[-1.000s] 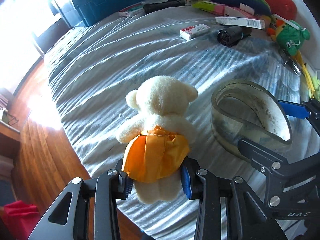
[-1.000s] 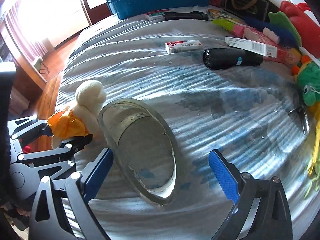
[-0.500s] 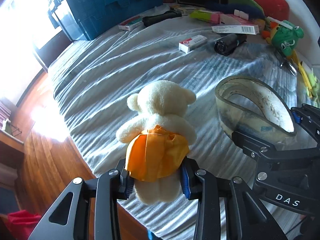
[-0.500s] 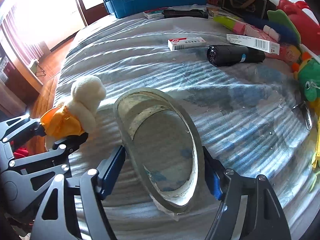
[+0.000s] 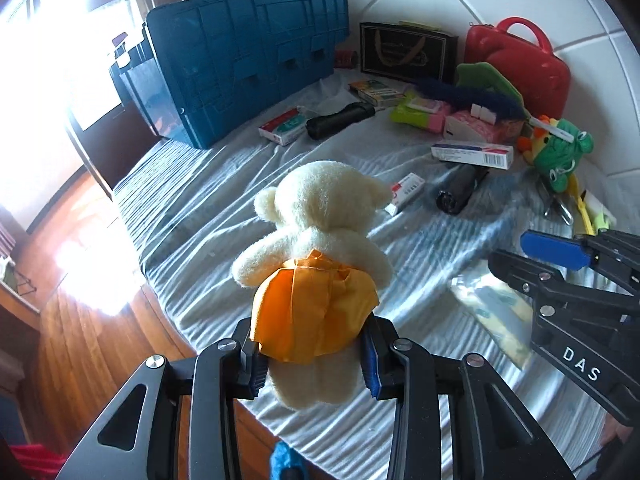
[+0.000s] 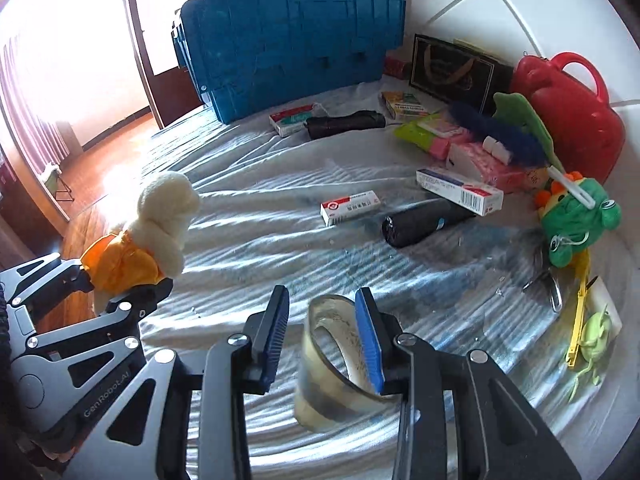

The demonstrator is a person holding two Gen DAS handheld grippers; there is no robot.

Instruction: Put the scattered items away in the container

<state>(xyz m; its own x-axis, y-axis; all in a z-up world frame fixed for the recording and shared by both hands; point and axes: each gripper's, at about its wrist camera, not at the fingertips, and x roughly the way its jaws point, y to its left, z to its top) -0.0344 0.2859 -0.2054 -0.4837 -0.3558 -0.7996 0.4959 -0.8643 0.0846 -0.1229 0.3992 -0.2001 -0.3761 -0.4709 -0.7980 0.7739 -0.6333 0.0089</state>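
Note:
My left gripper is shut on a cream teddy bear in an orange dress and holds it above the bed; it also shows in the right wrist view. My right gripper is shut on a squashed roll of clear tape, lifted off the sheet; the roll also shows in the left wrist view. The big blue crate stands at the far side of the bed, also in the right wrist view.
On the striped sheet lie medicine boxes, two black torches, tissue packs, a green frog toy, a red case and a black bag. The bed edge and wooden floor are at left.
Both grippers have risen and tilted up toward the crate. The right gripper has closed on the tape roll, squashed it and lifted it. The bear stays held.

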